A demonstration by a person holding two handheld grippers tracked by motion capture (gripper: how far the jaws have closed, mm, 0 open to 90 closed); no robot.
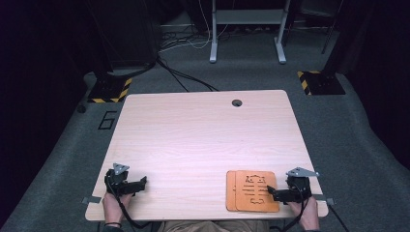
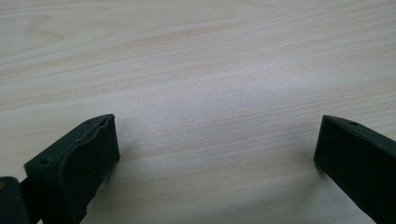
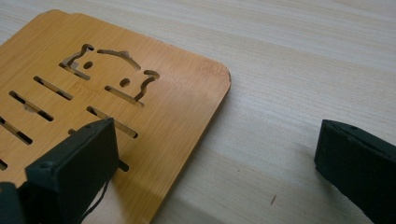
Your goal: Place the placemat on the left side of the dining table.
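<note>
Counter: pale, wood-grain rectangular counter (image 1: 193, 140) with rounded corners stood on grey carpet, a small round cable hole (image 1: 237, 103) near its far edge.
Trivets: two flat orange-brown bamboo trivets (image 1: 252, 190) with rounded corners lay stacked at the near right of the counter, the upper one shifted slightly right so the lower one's left edge (image 1: 230, 191) showed.
Cut-outs: upper trivet carried an animal-shaped outline above rows of short slots (image 3: 112, 74), seen close in the right gripper view.
Right tongs: right tongs (image 1: 269, 190) were spread wide apart and gripped nothing; in the right gripper view (image 3: 215, 154) one jaw sat over the slotted trivet surface and the other over bare counter past the trivet's edge.
Right hand: person's right hand (image 1: 305, 210) held the gripper at the near right corner, a grey three-cornered plate (image 1: 301, 172) on top.
Left tongs: left tongs (image 1: 143, 181) were also released and wide apart, over bare wood in the left gripper view (image 2: 217, 140), well apart from the trivets.
Left hand: person's left hand (image 1: 115, 205) held that gripper at the near left edge.
Background: white metal table frame (image 1: 247, 29) and yellow-and-black striped floor plates (image 1: 110, 90) stood beyond the counter.
</note>
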